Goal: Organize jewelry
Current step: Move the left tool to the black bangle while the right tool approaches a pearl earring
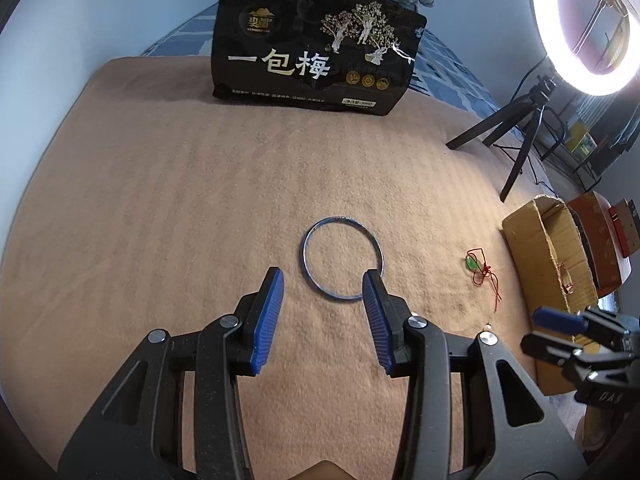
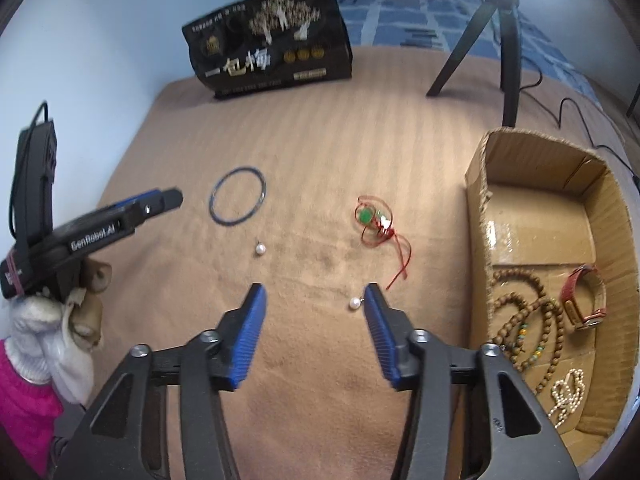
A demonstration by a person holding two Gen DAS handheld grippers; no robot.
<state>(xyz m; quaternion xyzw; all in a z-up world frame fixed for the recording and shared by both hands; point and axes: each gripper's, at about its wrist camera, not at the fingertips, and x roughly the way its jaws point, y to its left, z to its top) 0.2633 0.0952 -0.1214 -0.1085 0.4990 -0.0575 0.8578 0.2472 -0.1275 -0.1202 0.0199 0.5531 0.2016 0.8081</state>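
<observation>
A thin blue-grey bangle [image 1: 342, 259] lies flat on a tan blanket [image 1: 160, 200], just ahead of the left gripper [image 1: 323, 288]. That gripper's blue-padded jaws stand wide apart and hold nothing; the right-hand pad overlaps the bangle's near edge in the left wrist view, though whether it touches cannot be told. To the right of the bangle lies a green pendant on red cord [image 2: 376, 222], and two loose pearls rest on the blanket: one [image 2: 260, 249] near the bangle, the other [image 2: 355, 303] just beside the right finger of the right gripper [image 2: 316, 300]. The right gripper is also wide open and empty. Further right sits an open cardboard box [image 2: 478, 200] holding wooden beads [image 2: 520, 320], a red watch [image 2: 580, 296] and a pearl strand [image 2: 568, 394]. A black snack bag [image 1: 316, 40] stands at the far edge of the blanket, with a tripod [image 1: 520, 128] and a lit ring light [image 1: 584, 24] to its right.
</observation>
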